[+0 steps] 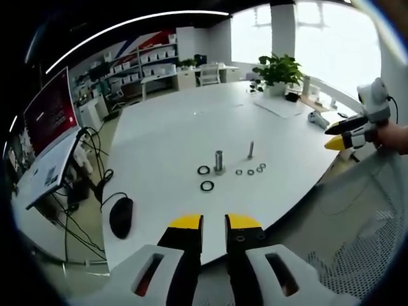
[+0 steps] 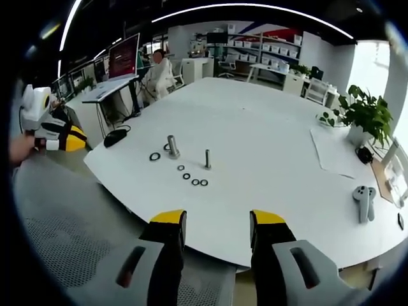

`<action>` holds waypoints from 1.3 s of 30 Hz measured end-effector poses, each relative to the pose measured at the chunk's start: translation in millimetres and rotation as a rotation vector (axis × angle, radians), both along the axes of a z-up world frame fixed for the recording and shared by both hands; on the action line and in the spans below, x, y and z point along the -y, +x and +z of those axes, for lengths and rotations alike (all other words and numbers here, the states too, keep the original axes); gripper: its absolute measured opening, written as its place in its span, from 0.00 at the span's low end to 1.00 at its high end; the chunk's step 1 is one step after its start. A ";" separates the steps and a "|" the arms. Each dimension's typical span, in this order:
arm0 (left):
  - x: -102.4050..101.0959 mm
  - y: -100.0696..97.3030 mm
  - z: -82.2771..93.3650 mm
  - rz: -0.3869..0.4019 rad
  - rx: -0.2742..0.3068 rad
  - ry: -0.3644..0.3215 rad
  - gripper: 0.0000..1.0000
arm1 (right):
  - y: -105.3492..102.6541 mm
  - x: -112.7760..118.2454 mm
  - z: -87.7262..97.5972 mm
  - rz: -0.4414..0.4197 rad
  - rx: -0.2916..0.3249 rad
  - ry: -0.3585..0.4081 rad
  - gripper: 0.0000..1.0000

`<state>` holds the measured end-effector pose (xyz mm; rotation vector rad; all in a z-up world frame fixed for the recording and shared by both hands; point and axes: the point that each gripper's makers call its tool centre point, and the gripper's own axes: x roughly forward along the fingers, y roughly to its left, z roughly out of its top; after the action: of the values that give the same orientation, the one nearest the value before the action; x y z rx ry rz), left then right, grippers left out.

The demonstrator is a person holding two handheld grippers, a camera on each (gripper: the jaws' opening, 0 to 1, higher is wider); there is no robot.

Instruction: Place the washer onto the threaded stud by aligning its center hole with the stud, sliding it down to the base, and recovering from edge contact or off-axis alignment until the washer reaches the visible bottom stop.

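in the left gripper view, a black mouse [image 1: 121,217] lies near the left edge of the white worktop [image 1: 178,134]. the left hand-held gripper [image 1: 213,224] rises from the bottom, level, off the near edge, jaws narrowly parted and holding nothing. beyond it, two large black washers [image 1: 205,178] lie just beside a thick upright stud [image 1: 219,160]. further right stands a thin threaded stud [image 1: 250,149], with four small washers [image 1: 250,170] in a row near its base, none on it. at far right, the right hand-held gripper [image 1: 338,141] hovers off the worktop, held in a hand [image 1: 392,137].

in the right gripper view, the left hand-held gripper shows at far left, the studs centre-left, and the right hand-held gripper [image 2: 217,223] at bottom, jaws wide, empty.
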<state>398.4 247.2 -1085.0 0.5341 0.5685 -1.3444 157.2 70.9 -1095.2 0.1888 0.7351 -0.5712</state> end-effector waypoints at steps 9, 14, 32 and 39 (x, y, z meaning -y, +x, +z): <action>-0.1 -3.7 -0.8 -0.015 -0.001 0.011 0.11 | 3.5 -6.7 1.3 0.035 0.000 0.010 0.43; -0.3 -5.0 1.8 -0.021 -0.008 0.003 0.11 | 5.2 -8.2 1.4 0.054 -0.003 0.012 0.44; -2.8 -2.1 -2.6 -0.035 -0.024 0.015 0.11 | 15.9 -21.8 -0.3 0.122 0.042 0.066 0.41; -4.7 -1.7 -2.2 -0.036 -0.027 0.015 0.11 | 16.9 -24.9 -1.9 0.133 0.047 0.074 0.43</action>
<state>396.7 251.9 -1087.2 0.5411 0.5942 -1.3837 174.1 95.8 -1097.1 0.2192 0.7182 -0.4123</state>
